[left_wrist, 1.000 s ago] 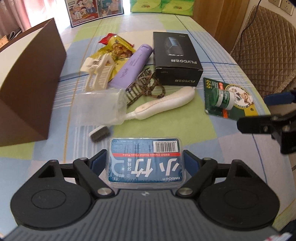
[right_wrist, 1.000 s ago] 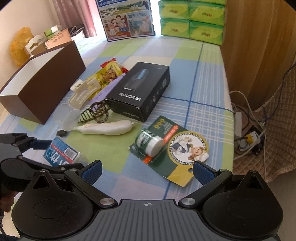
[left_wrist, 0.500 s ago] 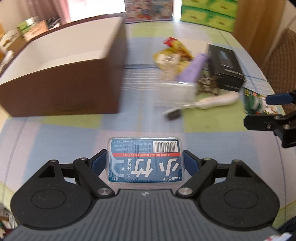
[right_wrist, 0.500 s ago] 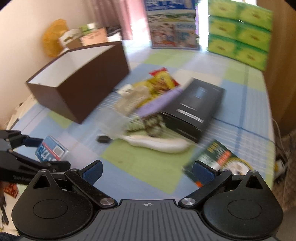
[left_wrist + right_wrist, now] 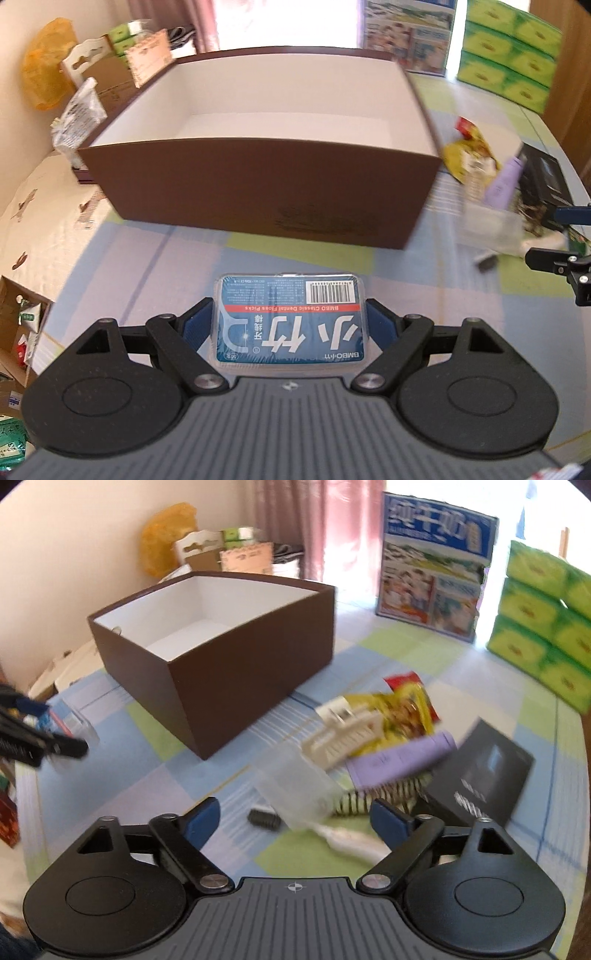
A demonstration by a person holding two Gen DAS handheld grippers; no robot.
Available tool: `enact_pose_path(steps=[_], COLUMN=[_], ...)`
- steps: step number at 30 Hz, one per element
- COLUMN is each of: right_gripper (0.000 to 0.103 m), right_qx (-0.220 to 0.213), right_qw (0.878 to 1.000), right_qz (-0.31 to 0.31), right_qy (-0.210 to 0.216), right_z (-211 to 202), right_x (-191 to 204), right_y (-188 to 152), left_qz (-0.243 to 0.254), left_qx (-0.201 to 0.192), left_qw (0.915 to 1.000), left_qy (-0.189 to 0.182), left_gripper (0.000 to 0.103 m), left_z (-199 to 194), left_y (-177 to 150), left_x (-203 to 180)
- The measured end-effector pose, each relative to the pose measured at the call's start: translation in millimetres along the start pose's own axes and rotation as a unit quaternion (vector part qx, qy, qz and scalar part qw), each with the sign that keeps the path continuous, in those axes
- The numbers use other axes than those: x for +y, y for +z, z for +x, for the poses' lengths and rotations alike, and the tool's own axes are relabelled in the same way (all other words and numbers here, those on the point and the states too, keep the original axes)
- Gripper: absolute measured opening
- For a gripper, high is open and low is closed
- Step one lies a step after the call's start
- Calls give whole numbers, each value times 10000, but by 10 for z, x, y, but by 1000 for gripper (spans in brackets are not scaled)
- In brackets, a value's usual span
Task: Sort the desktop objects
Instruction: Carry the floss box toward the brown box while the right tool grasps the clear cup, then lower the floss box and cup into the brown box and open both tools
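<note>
Tabletop (image 5: 110,266): checked cloth in blue, green and lilac.
Brown box (image 5: 266,184): open, white inside, standing just ahead of the left claw.
Pile (image 5: 373,746): blurred clutter to the box's right, on the tabletop.
Left claw (image 5: 290,325): closed on the blue floss pack (image 5: 290,319), held above the tabletop.
Right claw (image 5: 295,819): spread wide, holding nothing, over the pile.

Box (image 5: 221,657) left on table (image 5: 147,782), clutter pile (image 5: 384,738) right of it

Brown box (image 5: 258,192) wall blocks; open top clear.
</note>
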State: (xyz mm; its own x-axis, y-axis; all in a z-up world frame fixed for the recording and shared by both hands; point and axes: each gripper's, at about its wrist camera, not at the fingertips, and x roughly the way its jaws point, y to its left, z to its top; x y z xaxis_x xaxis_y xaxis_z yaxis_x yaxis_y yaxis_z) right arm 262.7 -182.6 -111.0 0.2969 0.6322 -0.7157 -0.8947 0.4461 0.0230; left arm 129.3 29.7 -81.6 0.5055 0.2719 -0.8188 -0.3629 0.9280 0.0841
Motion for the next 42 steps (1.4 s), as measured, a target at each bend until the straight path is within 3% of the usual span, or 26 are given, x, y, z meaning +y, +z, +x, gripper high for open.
enact_pose_path(steps=[7,11,15,22,28,33,42], right_gripper=[74,71,57,52,51,51,51], right_qx=[-14,271,544,603,421,186,-464], right_qw=[9962,9904,9867,9899,9978,9998,9982], right_qz=[-872,-1355,-1530,-1283,-506,53,374], right_qy=[87,73,24,72,49,2,110], right_z=[337,591,767,776,567,347,74], right_x=[100,129,115,98,116,114,306], right_y=[131,130,87,102,250,482,1060], left_qz=[-217,-254,-255,-167,-47,162,394], left_qx=[-70,-68,-39,-50,-164,-478,-942], left_qw=[9996,9994,9994,9997,9999,9987,9945], left_qy=[177,218,235,161,21,-81,-215], left_gripper=[83,83,83,83,83,83,83], left_z=[7,12,22,50,-39,-251,-241], left_y=[81,114,129,224,373,579,1150], left_x=[408,574,652,753,838,959,1091])
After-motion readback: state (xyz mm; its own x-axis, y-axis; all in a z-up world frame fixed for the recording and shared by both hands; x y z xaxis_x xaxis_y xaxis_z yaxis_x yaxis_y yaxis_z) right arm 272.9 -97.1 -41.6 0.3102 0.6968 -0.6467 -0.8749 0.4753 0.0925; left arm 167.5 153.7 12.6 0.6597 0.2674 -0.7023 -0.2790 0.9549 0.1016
